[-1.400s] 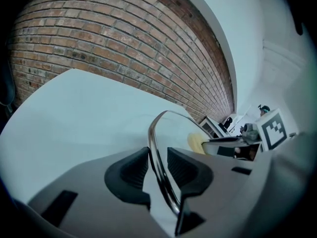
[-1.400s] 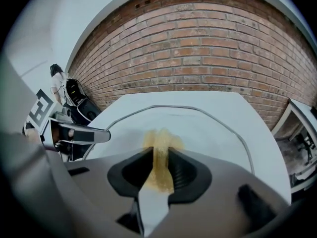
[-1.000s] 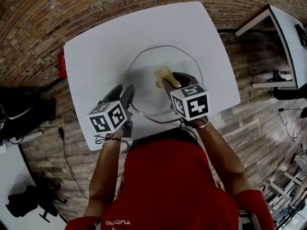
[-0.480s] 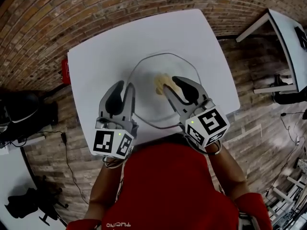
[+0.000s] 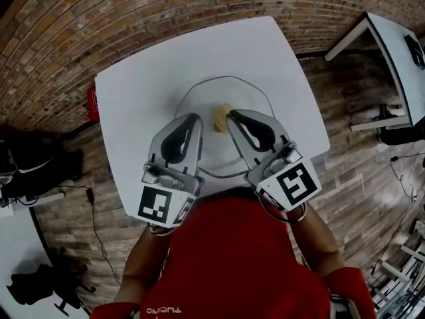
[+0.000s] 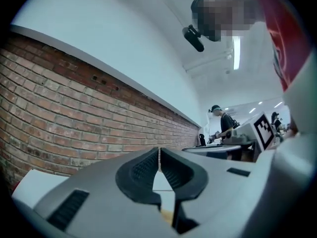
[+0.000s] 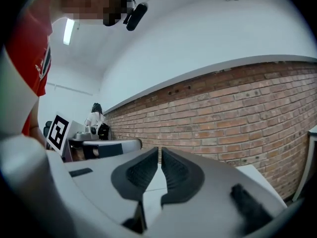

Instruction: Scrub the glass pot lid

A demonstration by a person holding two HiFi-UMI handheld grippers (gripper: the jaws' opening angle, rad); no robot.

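The glass pot lid [image 5: 214, 93] is lying flat in the middle of the white table [image 5: 133, 92], which is sitting on a wood floor below a brick wall. In the head view its outline is reading as nearly round, with faint corners, so no long axis is showing and I cannot tell which way it is pointing. A beige sponge [image 5: 220, 116] is resting near the lid's centre, with its long axis running from about 1 o'clock to 7 o'clock.

The left gripper [image 5: 194, 119] is hanging over the lid's 8 o'clock part and pointing toward 1 o'clock. Its own view is showing the left gripper [image 6: 159, 155] with the ribbed pads meeting at the tips; the jaws have just been closing, and nothing is sitting between them. The right gripper [image 5: 232, 116] is hanging over the lid's 4 o'clock part and pointing toward 11 o'clock, its tip just beside the sponge. The right gripper [image 7: 159, 155] is showing only a thin slit between its pads; these jaws have also just been closing, on nothing.

A red object [image 5: 91, 104] is sticking out at the table's 9 o'clock edge.
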